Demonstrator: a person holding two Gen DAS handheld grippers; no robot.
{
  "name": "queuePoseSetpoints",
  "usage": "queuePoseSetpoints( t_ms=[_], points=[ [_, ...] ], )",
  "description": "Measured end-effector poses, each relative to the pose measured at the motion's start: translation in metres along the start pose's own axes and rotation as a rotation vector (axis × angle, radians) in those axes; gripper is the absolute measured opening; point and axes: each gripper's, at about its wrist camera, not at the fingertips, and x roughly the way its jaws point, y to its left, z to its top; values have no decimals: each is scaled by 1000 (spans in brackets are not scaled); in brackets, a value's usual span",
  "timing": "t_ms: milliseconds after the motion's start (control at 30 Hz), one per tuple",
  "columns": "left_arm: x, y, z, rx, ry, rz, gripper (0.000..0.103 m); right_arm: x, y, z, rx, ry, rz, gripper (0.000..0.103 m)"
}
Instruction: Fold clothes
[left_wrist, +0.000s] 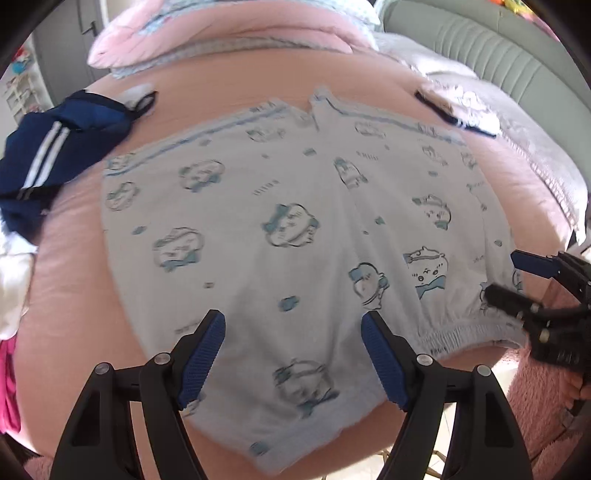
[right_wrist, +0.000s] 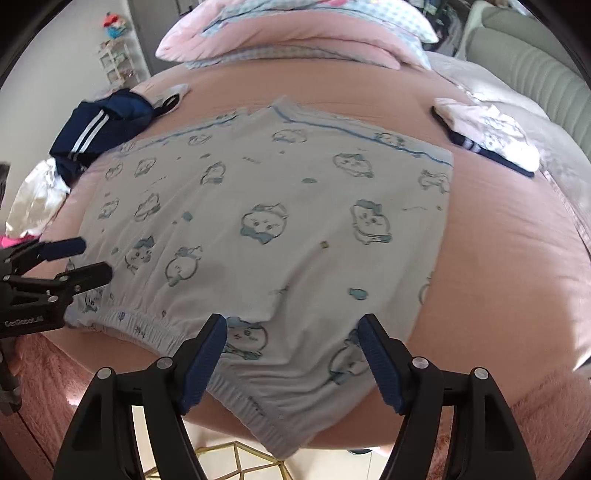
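Our left gripper (left_wrist: 293, 356) and right gripper (right_wrist: 291, 360), both with jaws spread and holding nothing, hover over the elastic waistband of the printed white shorts (left_wrist: 280, 221), spread flat at the pink bed's (left_wrist: 74, 258) near edge; navy garment (left_wrist: 55, 147) lies toward its left edge.

The left gripper (left_wrist: 293, 354) has its jaws spread wide, with the blue ribbed pads (left_wrist: 202, 356) facing each other across an empty gap; nothing is clamped between them. The right gripper (right_wrist: 291, 356) is spread just as wide, blue pads (right_wrist: 380, 363) parted and holding nothing. Each appears in the other's camera: the right gripper enters the left wrist view from the right edge, fingers parted, and the left gripper enters the right wrist view from the left edge, likewise parted.
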Motion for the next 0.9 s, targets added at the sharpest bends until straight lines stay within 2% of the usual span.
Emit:
queuePoseSetpoints(
  t_ms=[133, 233, 333, 467, 567, 733, 767, 800, 900],
  points=[
    [8, -16, -10, 40, 6, 41, 76, 13, 5, -7, -46, 46, -41, 73],
    [-1, -17, -25, 35, -28, 29, 76, 7, -22, -17, 32, 72, -50, 74],
    [-8, -9, -32, -6, -38, -7, 76, 0, -45, -22, 147, 62, 18, 75],
    [-13, 1, -36, -71, -62, -29, 75, 2, -48, -21, 184, 60, 102, 73],
    [-17, 2, -38, -88, -67, -27, 75, 3, -49, -21, 212, 59, 165, 43],
    [-18, 5, -42, -102, -62, -47, 75, 5, -50, -21, 250, 55, 253, 28],
    [-18, 6, -44, -105, -61, -51, 75, 6, -49, -22, 254, 54, 262, 16],
    [-18, 7, -45, -108, -61, -54, 75, 6, -47, -22, 252, 52, 258, 8],
    [-18, 9, -45, -118, -60, -63, 75, 2, -36, -22, 210, 31, 162, 4]
  ],
)
